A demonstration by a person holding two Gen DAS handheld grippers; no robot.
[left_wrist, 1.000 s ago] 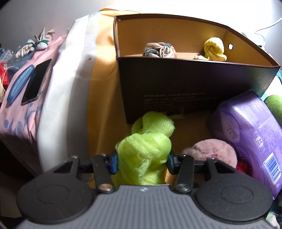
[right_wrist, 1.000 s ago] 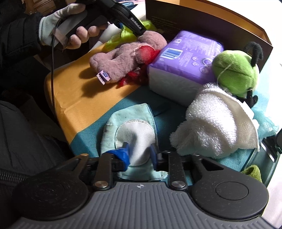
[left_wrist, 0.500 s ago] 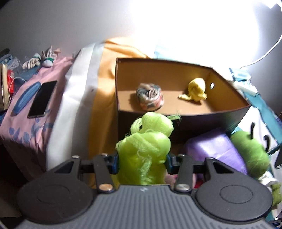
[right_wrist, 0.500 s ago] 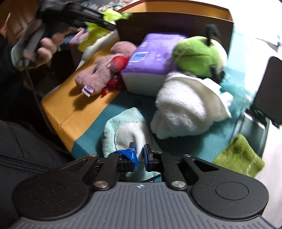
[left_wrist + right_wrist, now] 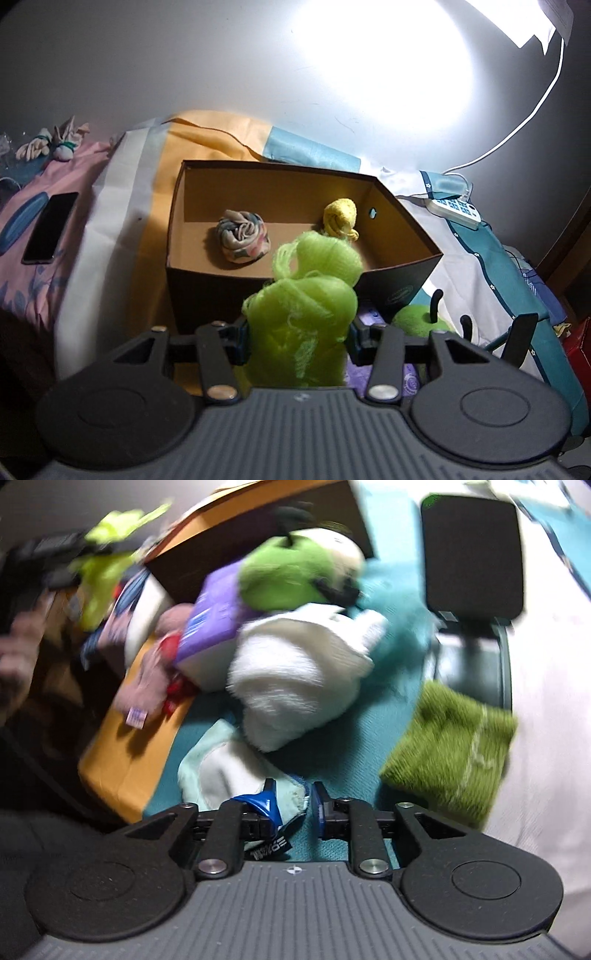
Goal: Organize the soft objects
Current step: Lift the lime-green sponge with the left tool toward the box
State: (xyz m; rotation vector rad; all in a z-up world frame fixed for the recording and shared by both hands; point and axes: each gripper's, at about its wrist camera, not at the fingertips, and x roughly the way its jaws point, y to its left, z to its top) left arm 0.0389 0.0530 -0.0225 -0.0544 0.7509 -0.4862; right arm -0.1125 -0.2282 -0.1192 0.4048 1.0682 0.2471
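— Where's the green mesh ball (image 5: 301, 321)?
— Clamped in my left fingers (image 5: 297, 334), mid-frame before the cardboard box (image 5: 295, 214).
— The right?
— My right fingers (image 5: 291, 805) have just parted, a pale cloth (image 5: 229, 771) edge loose between them.

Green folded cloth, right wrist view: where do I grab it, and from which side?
Pinch its near left corner from above. The green cloth lies flat and folded, nothing on it, and that corner stands clear of the white towel.
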